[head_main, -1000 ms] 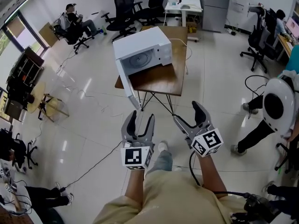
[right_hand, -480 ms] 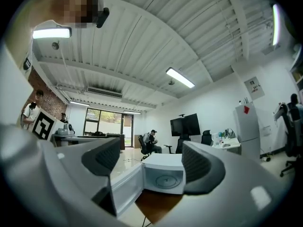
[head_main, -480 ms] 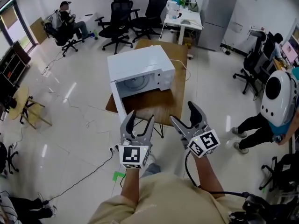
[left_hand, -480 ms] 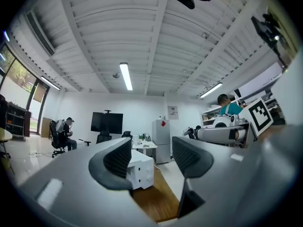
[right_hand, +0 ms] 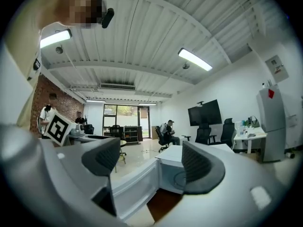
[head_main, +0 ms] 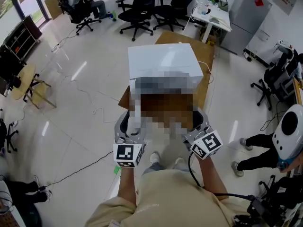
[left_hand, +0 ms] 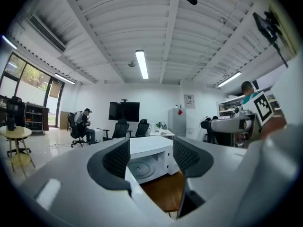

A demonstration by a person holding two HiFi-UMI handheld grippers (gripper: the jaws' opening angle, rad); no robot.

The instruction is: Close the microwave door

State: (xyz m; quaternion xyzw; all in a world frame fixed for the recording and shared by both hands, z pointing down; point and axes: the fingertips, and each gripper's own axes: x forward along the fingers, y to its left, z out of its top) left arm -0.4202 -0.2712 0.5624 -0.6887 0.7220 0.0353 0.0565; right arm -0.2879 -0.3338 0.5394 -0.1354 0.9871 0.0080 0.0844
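My left gripper [head_main: 131,127] and right gripper [head_main: 195,126] point nearly level toward twelve o'clock, side by side, jaws apart and empty, facing the open microwave [head_main: 163,63] on the tabletop [left_hand: 161,195].

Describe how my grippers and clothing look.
Both the left gripper and right gripper are pale grey with curved fingers lined with dark ribbing. Each carries a white cube with black square markers. A black cable trails from the right one. You wear a tan top.

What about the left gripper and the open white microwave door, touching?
Cannot tell. Left gripper view: the white microwave door runs between the left gripper's parted jaws, no plain gap; head view is blurred there.
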